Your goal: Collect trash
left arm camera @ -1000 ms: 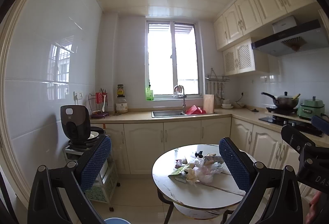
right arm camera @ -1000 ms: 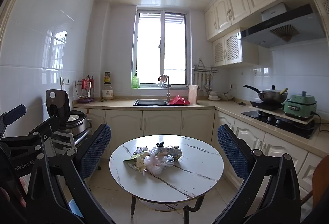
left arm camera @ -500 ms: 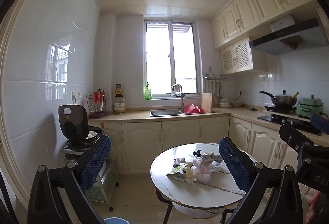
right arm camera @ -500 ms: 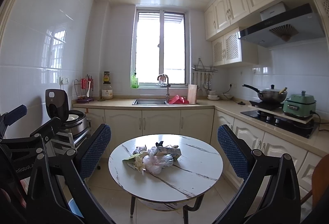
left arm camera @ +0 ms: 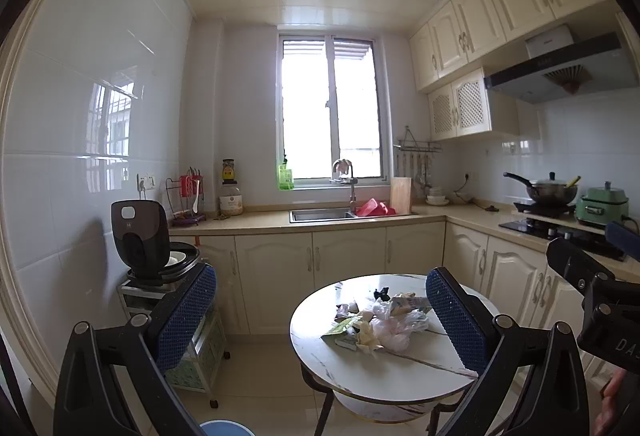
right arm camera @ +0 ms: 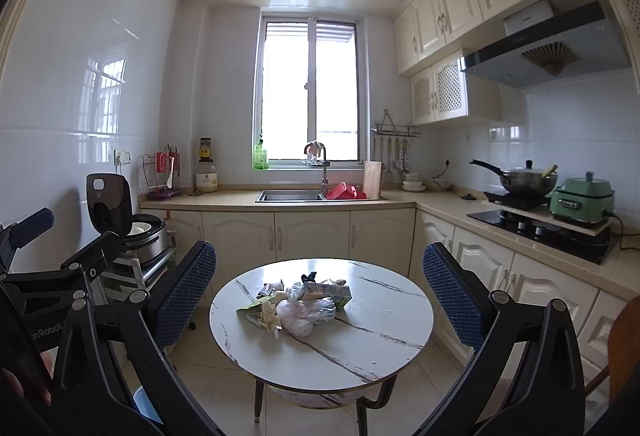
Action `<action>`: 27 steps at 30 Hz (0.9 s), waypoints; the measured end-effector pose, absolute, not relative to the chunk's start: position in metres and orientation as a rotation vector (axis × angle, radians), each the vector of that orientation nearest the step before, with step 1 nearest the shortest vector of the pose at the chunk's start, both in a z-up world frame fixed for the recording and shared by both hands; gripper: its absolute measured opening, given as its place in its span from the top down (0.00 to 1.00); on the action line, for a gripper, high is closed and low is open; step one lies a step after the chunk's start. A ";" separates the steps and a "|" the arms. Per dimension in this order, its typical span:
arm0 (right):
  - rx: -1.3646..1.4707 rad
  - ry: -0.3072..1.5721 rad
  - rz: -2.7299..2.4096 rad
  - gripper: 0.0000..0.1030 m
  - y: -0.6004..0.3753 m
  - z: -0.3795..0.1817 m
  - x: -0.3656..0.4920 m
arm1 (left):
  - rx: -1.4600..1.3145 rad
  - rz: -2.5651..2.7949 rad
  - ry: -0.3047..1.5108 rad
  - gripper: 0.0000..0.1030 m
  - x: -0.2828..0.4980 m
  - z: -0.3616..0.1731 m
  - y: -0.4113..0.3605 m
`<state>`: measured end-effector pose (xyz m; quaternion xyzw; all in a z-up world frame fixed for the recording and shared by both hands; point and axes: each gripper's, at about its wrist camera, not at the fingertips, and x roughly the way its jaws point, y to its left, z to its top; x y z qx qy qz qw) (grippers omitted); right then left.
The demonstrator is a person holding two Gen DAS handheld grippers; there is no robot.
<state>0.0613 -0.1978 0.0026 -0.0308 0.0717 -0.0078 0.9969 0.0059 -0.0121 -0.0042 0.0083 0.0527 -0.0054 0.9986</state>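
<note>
A heap of trash [right arm camera: 298,303] lies on a round white marble table [right arm camera: 384,340]: a crumpled clear plastic bag, a small carton, green and yellow wrappers, a black scrap. The left wrist view shows the same trash [left arm camera: 380,324] on the table [left arm camera: 384,368], right of centre. My left gripper [left arm camera: 320,312] is open and held well short of the table, nothing between its blue pads. My right gripper [right arm camera: 320,288] is open too, with the pile framed far beyond its fingers. A blue bin rim [left arm camera: 226,428] peeks in at the floor, also visible as the bin [right arm camera: 146,402] low left.
An open rice cooker [right arm camera: 128,224] sits on a wire rack at the left wall. Cream cabinets, a sink [right arm camera: 290,195] and a stove with a pan [right arm camera: 524,182] line the back and right. A brown chair back [right arm camera: 624,348] shows at far right. Tiled floor surrounds the table.
Both views have drifted slightly; the table and trash sit a touch further left and nearer in the left wrist view. Both grippers stay open and empty.
</note>
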 end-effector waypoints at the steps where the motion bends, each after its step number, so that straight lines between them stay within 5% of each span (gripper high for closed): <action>1: -0.061 0.144 -0.015 0.00 -0.198 0.003 0.062 | 0.017 -0.011 0.106 0.01 0.006 -0.004 -0.012; 17: -0.053 0.145 -0.049 0.00 -0.213 -0.018 0.086 | 0.077 0.074 0.087 0.01 0.038 -0.027 -0.017; 27: -0.004 0.331 -0.069 0.00 -0.259 -0.098 0.171 | 0.006 0.040 0.404 0.01 0.157 -0.114 -0.014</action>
